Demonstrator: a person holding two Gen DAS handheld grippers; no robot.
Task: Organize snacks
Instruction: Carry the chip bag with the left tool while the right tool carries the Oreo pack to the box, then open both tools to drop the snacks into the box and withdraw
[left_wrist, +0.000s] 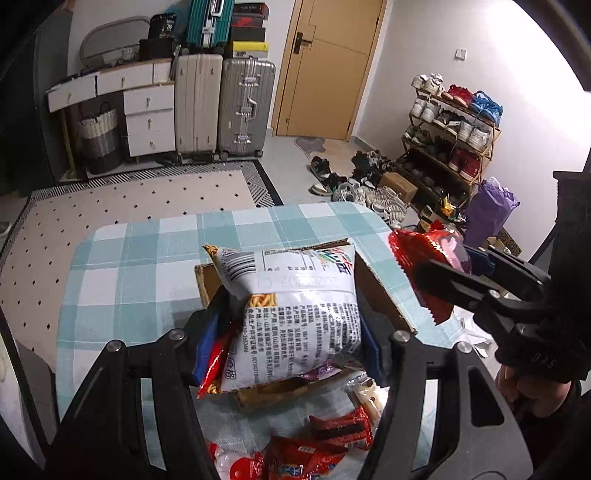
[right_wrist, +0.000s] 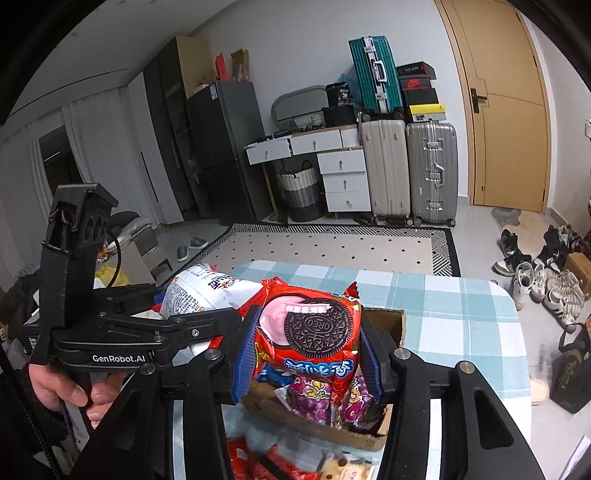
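My left gripper (left_wrist: 291, 332) is shut on a white snack bag (left_wrist: 295, 314) and holds it above an open cardboard box (left_wrist: 384, 295) on the checked table. The bag also shows in the right wrist view (right_wrist: 207, 291). My right gripper (right_wrist: 306, 347) is shut on a red Oreo pack (right_wrist: 310, 332), held over the same cardboard box (right_wrist: 391, 325), which holds purple snack packs (right_wrist: 317, 398). In the left wrist view the right gripper (left_wrist: 461, 269) comes in from the right with the red pack (left_wrist: 417, 258).
Loose red snack packs (left_wrist: 332, 432) and a pale pack (left_wrist: 365, 395) lie on the blue-checked tablecloth (left_wrist: 140, 266) in front of the box. Beyond the table are a rug, suitcases (left_wrist: 221, 107), drawers, a door and a shoe rack (left_wrist: 450, 140).
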